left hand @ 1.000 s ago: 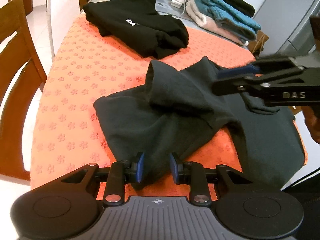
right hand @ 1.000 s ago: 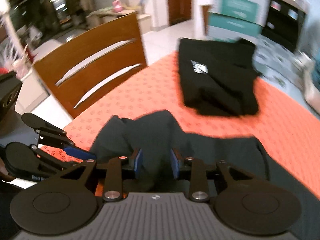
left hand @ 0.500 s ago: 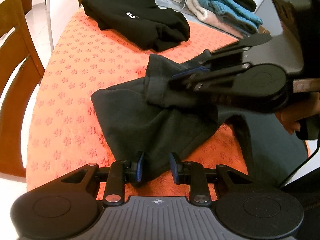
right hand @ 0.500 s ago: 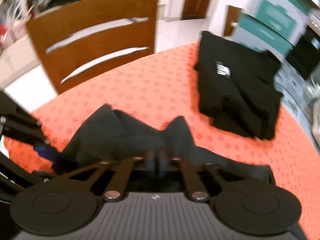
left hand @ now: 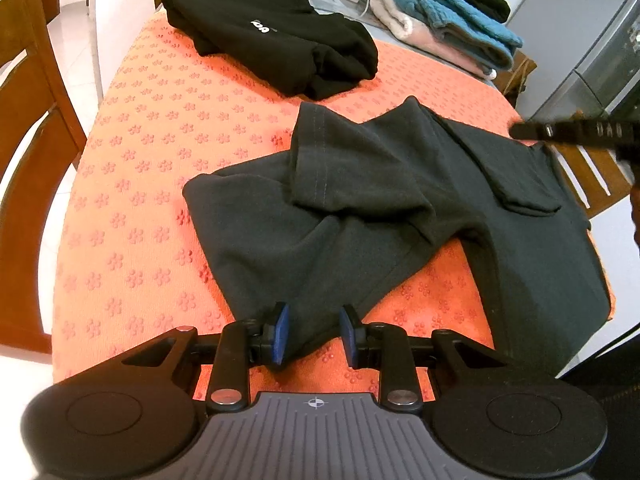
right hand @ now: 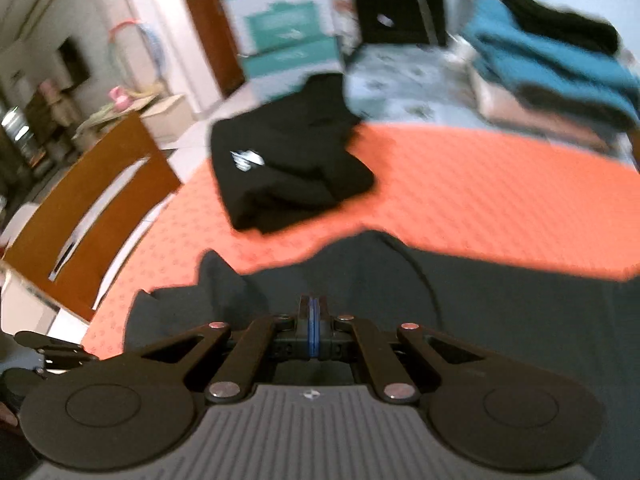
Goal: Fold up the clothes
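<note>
A dark grey garment (left hand: 360, 208) lies crumpled on the orange mat (left hand: 160, 160), one sleeve folded across its middle. My left gripper (left hand: 314, 332) sits at the mat's near edge, and the garment's near corner fills the gap between its blue pads. In the left wrist view my right gripper (left hand: 572, 132) shows as a blurred black bar at the right edge, above the garment's right side. In its own view the right gripper (right hand: 314, 320) hovers over the dark garment (right hand: 480, 300) with its pads pressed together and nothing between them.
A folded black garment with a white logo (left hand: 272, 36) lies at the mat's far end. Behind it sits a stack of folded blue, pink and black clothes (left hand: 448, 12). A wooden chair (left hand: 28, 120) stands along the left side, and another chair back shows at the right.
The right gripper closed, reached over the garment's middle, then swung away to the right. The sleeve now lies folded across the garment. The left gripper kept its place and its hold.
</note>
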{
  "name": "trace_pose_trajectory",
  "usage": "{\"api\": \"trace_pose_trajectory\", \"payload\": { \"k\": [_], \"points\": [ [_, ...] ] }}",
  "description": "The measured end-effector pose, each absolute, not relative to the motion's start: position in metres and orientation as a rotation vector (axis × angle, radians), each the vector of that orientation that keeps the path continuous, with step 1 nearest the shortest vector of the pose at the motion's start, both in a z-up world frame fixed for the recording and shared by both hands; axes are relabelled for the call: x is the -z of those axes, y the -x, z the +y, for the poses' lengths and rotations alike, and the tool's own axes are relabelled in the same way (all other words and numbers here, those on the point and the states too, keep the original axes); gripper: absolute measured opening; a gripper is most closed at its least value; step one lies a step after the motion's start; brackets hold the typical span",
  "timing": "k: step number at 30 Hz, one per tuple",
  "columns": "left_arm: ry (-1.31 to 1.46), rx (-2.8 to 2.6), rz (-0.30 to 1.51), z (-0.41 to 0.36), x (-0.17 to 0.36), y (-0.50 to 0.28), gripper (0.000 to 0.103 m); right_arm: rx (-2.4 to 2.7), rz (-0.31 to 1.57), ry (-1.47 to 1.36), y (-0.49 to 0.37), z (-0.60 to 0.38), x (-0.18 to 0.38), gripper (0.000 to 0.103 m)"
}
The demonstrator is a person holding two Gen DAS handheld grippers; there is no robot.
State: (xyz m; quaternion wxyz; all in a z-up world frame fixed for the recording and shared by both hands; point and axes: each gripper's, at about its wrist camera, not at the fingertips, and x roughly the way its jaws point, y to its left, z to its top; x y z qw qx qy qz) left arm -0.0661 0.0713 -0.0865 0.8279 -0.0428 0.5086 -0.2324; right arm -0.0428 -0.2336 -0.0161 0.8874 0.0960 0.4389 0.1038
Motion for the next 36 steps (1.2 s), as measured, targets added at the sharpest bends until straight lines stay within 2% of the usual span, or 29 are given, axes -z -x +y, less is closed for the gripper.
{"api": "trace_pose_trajectory", "payload": {
  "k": [5, 14, 18, 25, 30, 36],
  "points": [
    [0.084, 0.499, 1.087, 0.071, 0.086, 0.065, 0.03, -0.216, 0.955, -0.205, 0.055, -0.238, 0.028, 0.002],
    [0.088, 0.486, 1.078, 0.072, 0.086, 0.068, 0.03, -0.403, 0.959, -0.022, 0.035, -0.177, 0.021, 0.007],
    [0.089, 0.473, 1.079, 0.071, 0.085, 0.068, 0.03, -0.514, 0.953, 0.1, 0.023, -0.135, 0.022, 0.026],
    [0.081, 0.47, 1.096, 0.07, 0.085, 0.068, 0.03, -0.641, 0.951, 0.268, 0.011, -0.077, 0.035, 0.026],
    [0.088, 0.466, 1.094, 0.07, 0.086, 0.068, 0.03, -0.686, 0.96, 0.381, 0.007, -0.051, 0.051, 0.034],
    [0.095, 0.465, 1.09, 0.071, 0.086, 0.069, 0.03, -0.671, 0.964, 0.471, 0.004, -0.035, 0.071, 0.033]
  ]
}}
